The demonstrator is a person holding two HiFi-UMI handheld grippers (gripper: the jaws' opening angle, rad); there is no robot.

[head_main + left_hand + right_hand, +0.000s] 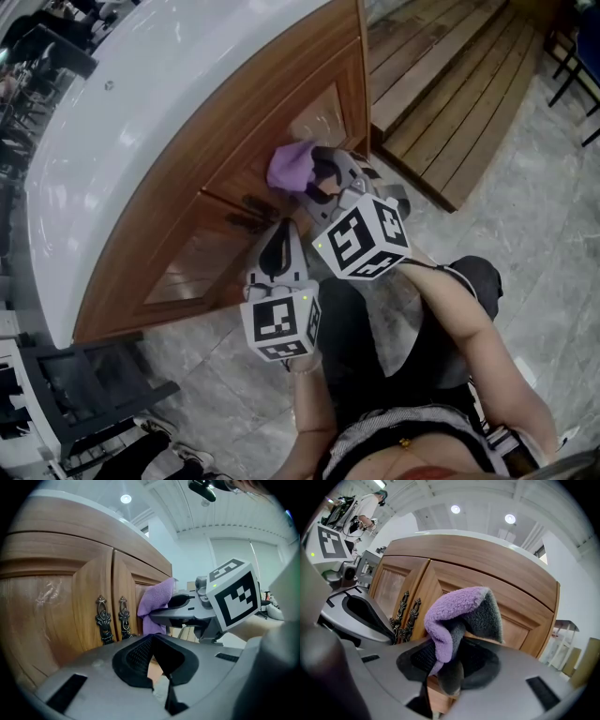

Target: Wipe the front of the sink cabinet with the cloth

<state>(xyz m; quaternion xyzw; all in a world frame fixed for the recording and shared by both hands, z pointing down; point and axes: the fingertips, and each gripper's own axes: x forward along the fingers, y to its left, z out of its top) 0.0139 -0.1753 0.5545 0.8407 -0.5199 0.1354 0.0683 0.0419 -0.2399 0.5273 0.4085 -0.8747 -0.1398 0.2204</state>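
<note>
**Head view.** The right gripper (317, 176) is clamped on the cloth (291, 166). The purple cloth bunches ahead of the jaw tips and lies against the right-hand door of the sink cabinet (220, 155), just beyond the pair of dark handles (246, 212). The left gripper (277, 246) sits beside and below the right one, with its tips pointing at the handles and well short of the cloth. A white countertop (131, 103) caps the cabinet.

**Left gripper view.** The left gripper (152, 660) has its jaws together, with nothing between them. The cloth (157, 599) is above and ahead of these jaws, at the tip of the right gripper (185, 606), on the door to the right of the handles (112, 618).

**Right gripper view.** The right gripper (447, 660) has its jaws shut on the cloth (459, 616). One fold rises from between the pads and flops forward, purple on the outside and grey on the inside. The cabinet door (525, 625) stands directly behind the fold. The handles (407, 613) are to the left of the jaws.
</note>
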